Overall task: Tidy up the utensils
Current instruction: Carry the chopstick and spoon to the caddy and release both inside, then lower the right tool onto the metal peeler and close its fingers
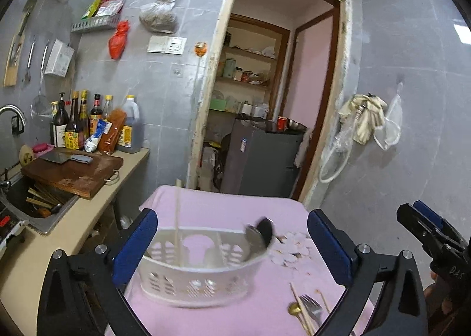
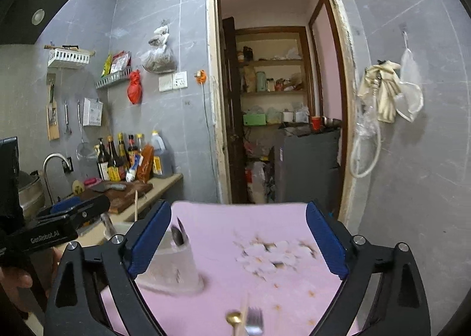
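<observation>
A white slotted utensil basket (image 1: 203,265) stands on the pink-clothed table (image 1: 235,315). One pale chopstick (image 1: 177,218) stands upright in its left part, and dark spoons (image 1: 262,233) lean at its right end. My left gripper (image 1: 232,216) is open, its blue pads wide on either side of the basket and apart from it. A gold spoon (image 2: 234,317), a fork (image 2: 254,321) and chopsticks (image 1: 300,306) lie on the cloth nearer me. My right gripper (image 2: 238,212) is open above the cloth with nothing between its pads. The basket (image 2: 173,265) is to its left.
A counter on the left carries a wooden cutting board (image 1: 73,171) with a cleaver, sauce bottles (image 1: 79,124) and a sink (image 1: 32,203) holding chopsticks. An open doorway (image 1: 265,100) with shelves and a grey fridge (image 1: 262,159) lies beyond the table. A person's hand (image 2: 14,280) holds the left gripper.
</observation>
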{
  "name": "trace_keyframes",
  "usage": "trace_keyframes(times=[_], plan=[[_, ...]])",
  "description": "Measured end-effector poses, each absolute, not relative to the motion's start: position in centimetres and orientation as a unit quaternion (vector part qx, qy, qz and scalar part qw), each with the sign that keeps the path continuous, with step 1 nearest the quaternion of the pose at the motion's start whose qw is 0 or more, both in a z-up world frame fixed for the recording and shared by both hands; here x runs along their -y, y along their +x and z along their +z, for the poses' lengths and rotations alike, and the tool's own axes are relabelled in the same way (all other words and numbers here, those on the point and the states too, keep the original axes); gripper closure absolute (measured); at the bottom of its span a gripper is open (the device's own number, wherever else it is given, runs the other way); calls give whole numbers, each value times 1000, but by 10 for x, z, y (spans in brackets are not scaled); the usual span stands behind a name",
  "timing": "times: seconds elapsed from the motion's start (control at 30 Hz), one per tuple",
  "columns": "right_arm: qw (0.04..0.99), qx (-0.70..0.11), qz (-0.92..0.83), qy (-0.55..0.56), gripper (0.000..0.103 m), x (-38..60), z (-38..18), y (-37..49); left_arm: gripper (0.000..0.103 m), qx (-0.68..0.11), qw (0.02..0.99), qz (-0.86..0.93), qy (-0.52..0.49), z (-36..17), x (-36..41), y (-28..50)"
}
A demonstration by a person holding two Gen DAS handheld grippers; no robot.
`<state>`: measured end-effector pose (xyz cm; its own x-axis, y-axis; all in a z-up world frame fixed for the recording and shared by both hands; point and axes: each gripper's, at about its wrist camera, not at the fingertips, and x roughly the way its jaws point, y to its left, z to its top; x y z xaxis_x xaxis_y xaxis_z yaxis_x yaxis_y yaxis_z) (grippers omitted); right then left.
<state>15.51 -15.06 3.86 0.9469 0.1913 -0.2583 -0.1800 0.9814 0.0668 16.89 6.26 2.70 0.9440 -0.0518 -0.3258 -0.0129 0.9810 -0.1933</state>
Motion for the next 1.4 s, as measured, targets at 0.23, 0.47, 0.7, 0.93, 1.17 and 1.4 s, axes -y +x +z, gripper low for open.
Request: trace_keyframes(times=[0.23,0.47,0.7,0.93,1.17,1.4], plan=[[982,-169,83,14,13,197,16,118,0,-183,979,-20,-85,10,-20,143],[980,-188,59,21,13,229,-14,97,0,-198,977,-23,-69,-15,10,135],[971,-233,44,33,13,241,-60,100,0,-232,971,-30,-51,-41,28,145],[950,-308,43,43,13,246,-114,111,1,-294,950,-68,-75,-78,36,168],[931,-355,55,60,38,243,-145,119,23,-335,937,-89,-45,-104,55,181],[912,-400,62,63,64,228,-163,128,51,-408,905,-101,-59,-128,54,205]])
